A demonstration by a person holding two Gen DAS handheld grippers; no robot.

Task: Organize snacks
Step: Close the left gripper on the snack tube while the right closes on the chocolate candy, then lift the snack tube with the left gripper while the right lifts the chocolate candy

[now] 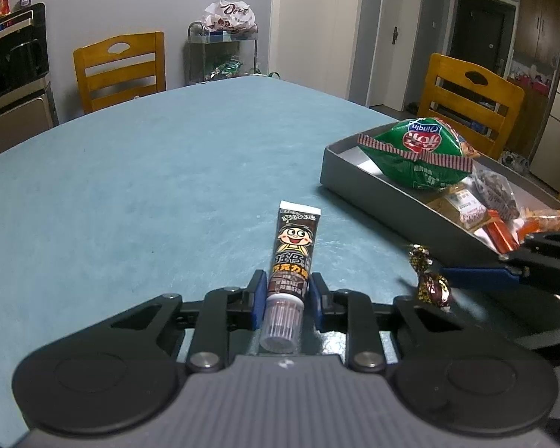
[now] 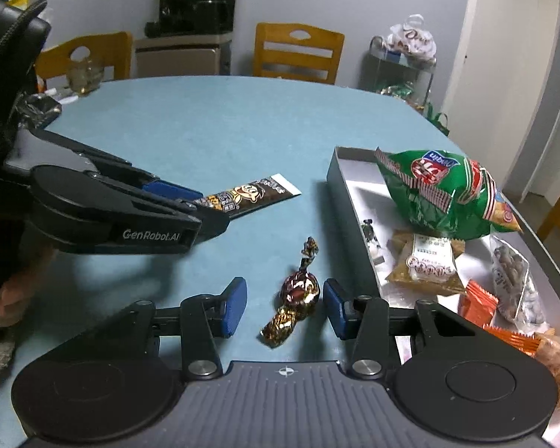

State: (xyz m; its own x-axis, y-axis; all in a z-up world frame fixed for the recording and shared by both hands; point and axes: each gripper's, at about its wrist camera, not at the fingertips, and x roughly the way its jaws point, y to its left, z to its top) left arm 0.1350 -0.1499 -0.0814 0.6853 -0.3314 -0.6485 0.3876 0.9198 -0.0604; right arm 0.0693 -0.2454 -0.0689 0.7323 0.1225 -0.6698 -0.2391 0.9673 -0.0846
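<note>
Snacks mostly lie in the gray tray (image 2: 349, 201) already, while two remain on the surface (image 1: 149, 171): the chocolate tube (image 1: 293, 257) clamped by the left tool (image 1: 285, 296), and a wrapped candy (image 2: 298, 293) between the open right tool (image 2: 285, 308).

Your stock by colour: desk (image 1: 130, 186) teal; tube (image 1: 294, 254) brown, white-ended, cartoon face; candy (image 2: 298, 291) gold-and-maroon foil; tray (image 1: 373, 183) grey; bag (image 1: 418, 153) green, red-white striped seams; fingers (image 2: 235, 306) blue.
</note>
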